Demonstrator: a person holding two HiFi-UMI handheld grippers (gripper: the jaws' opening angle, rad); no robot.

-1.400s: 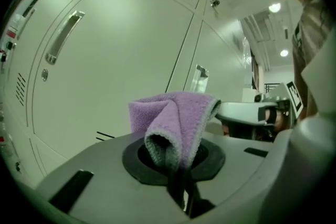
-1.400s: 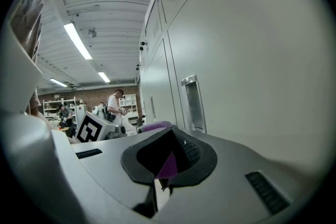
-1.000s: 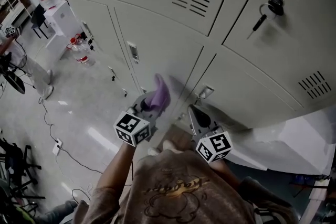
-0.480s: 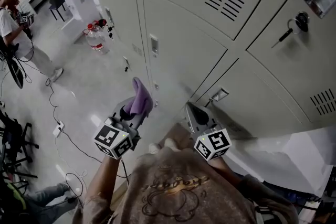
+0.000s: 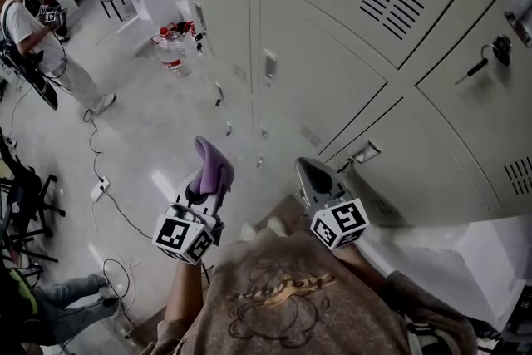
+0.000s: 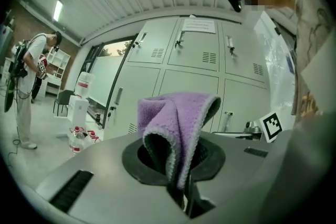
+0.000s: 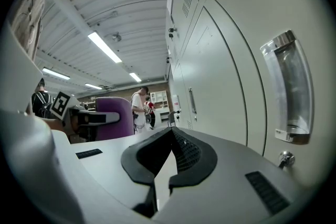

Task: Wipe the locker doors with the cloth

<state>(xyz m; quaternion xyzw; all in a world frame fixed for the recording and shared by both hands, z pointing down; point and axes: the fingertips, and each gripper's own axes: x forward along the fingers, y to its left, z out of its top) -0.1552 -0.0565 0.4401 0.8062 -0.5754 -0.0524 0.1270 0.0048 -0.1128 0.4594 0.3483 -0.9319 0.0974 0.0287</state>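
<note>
The left gripper [image 5: 206,185] is clenched on the purple cloth [image 5: 213,165]. In the left gripper view the cloth [image 6: 176,128] is pinched low between the closed jaws and its folded top stands up above them. It touches no door.

A second ago the head view showed the cloth against a lower locker door. Now it shows against the floor [image 5: 141,137], left of the lockers [image 5: 332,37] and apart from them. The left gripper has dropped a little and drawn back towards the person's chest.

The right gripper [image 5: 306,172] has its jaws pressed together on nothing. It sits beside the left one, much as it did before, with its tip near the lowest doors. In its own view the right gripper [image 7: 165,165] lies close along a door, with a clear handle [image 7: 291,86] on its right.

The head view has swung left since the earlier frames. The doors now fill the upper right, and a key [image 5: 482,62] hangs in one lock. More floor shows at the left, with bottles [image 5: 170,46] at the lockers' far end and a bystander [image 5: 33,29] in the top left corner
</note>
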